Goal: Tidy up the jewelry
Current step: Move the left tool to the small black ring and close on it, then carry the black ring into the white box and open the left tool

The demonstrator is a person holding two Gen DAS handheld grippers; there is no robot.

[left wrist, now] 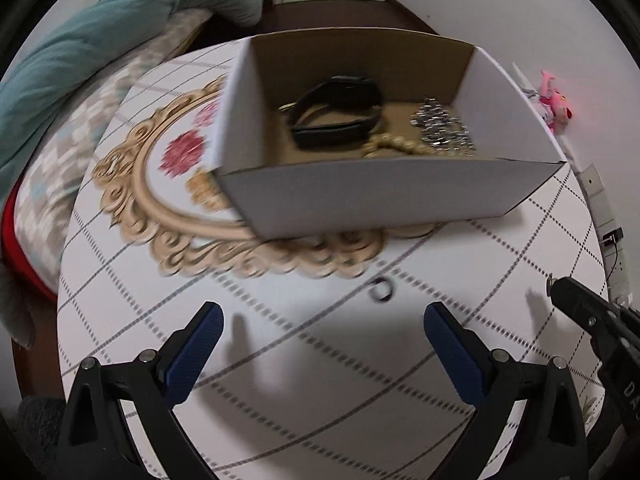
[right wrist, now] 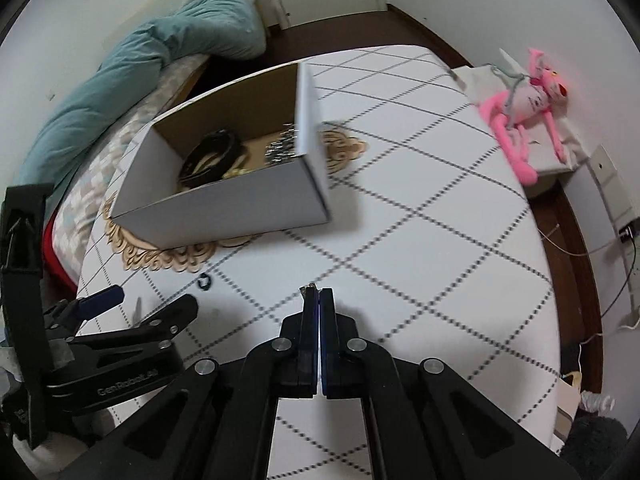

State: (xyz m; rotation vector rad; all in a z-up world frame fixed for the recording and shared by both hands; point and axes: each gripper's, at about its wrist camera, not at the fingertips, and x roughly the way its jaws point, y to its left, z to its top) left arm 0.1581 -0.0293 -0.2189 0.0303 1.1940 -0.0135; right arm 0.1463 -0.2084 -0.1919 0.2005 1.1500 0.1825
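A white cardboard box [left wrist: 380, 196] stands on the checked tablecloth. It holds a black strap bracelet [left wrist: 340, 114], a beige bead bracelet [left wrist: 396, 145] and a silver chain piece [left wrist: 444, 128]. A small dark ring [left wrist: 382, 289] lies on the cloth in front of the box and just beyond my left gripper [left wrist: 322, 314], which is open with nothing between its blue pads. My right gripper [right wrist: 319, 292] is shut, and a tiny silver piece [right wrist: 311, 289] pokes out at its tips. The same ring [right wrist: 204, 281] shows left of it, near the left gripper [right wrist: 150, 300].
A gold ornate mat [left wrist: 168, 216] lies under the box. A bed with a teal quilt [left wrist: 80, 52] runs along the left. A pink plush toy [right wrist: 524, 108] lies at the table's far right, with cables and a socket [right wrist: 624, 232] by the wall.
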